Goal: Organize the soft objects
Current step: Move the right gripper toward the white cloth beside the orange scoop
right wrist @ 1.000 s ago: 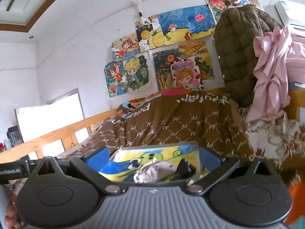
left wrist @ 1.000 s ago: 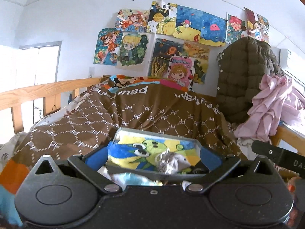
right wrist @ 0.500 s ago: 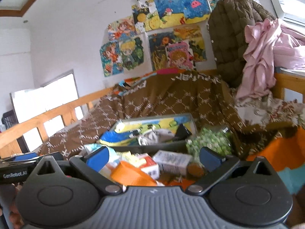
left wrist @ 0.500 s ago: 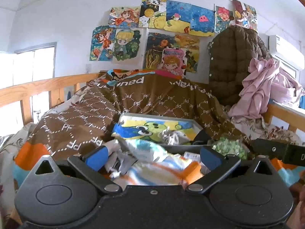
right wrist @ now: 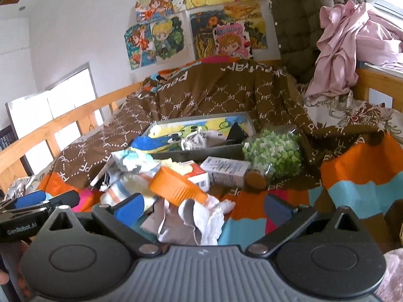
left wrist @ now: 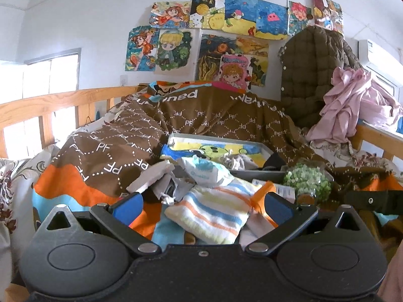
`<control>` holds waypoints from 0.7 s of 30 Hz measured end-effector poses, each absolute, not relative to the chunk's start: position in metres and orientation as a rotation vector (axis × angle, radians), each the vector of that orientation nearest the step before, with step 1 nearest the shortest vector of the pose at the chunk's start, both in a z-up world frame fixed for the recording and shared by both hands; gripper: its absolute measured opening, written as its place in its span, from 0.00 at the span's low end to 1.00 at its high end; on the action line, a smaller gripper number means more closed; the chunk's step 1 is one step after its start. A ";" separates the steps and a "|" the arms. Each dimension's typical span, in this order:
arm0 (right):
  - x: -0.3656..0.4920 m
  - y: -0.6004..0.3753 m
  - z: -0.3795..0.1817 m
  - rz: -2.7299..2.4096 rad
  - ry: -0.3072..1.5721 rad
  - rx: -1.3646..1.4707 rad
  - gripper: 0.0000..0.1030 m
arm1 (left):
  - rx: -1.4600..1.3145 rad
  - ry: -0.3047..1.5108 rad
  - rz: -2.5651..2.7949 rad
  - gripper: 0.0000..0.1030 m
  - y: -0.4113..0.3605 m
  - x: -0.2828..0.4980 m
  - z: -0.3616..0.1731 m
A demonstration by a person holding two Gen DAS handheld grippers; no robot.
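A pile of soft things lies on the bed. A striped pastel cloth (left wrist: pixel 214 209) sits between the open fingers of my left gripper (left wrist: pixel 202 205). Behind it lie a white-and-blue pouch (left wrist: pixel 205 172) and grey rags (left wrist: pixel 156 176). A grey tray (left wrist: pixel 252 173) with a cartoon cloth (left wrist: pixel 209 151) stands further back; it also shows in the right wrist view (right wrist: pixel 191 153). My right gripper (right wrist: pixel 204 206) is open over white and grey rags (right wrist: pixel 196 219) and an orange item (right wrist: pixel 173 188). Neither gripper holds anything.
A bag of green bits (right wrist: pixel 274 153), a white box (right wrist: pixel 224 171) and a small carton (right wrist: pixel 199 173) lie beside the tray. A brown quilt (left wrist: pixel 201 120) heaps behind. Wooden rails (left wrist: pixel 50 105) edge the bed. A jacket (left wrist: pixel 312 70) and pink clothes (left wrist: pixel 352 105) hang right.
Both grippers have drawn back and tilted down from the tray. The pile of cloths in front of the tray has come into view between the fingers.
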State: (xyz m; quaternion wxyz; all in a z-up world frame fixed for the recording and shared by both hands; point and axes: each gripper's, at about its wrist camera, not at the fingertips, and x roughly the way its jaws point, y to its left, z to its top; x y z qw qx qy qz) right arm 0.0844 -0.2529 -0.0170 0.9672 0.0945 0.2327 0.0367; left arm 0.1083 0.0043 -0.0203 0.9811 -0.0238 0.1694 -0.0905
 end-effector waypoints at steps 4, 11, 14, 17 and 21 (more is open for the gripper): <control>0.085 -0.250 -0.018 0.082 0.497 0.181 1.00 | -0.032 0.357 -0.177 0.99 0.006 0.106 -0.027; 0.089 -0.244 -0.022 0.098 0.543 0.158 1.00 | -0.041 0.366 -0.155 0.99 0.012 0.107 -0.030; 0.091 -0.242 -0.024 0.104 0.557 0.146 1.00 | -0.048 0.369 -0.146 0.99 0.014 0.108 -0.031; 0.093 -0.240 -0.026 0.110 0.573 0.135 1.00 | -0.056 0.375 -0.138 0.99 0.016 0.110 -0.032; 0.095 -0.236 -0.027 0.121 0.585 0.115 1.00 | -0.056 0.381 -0.133 0.99 0.016 0.111 -0.033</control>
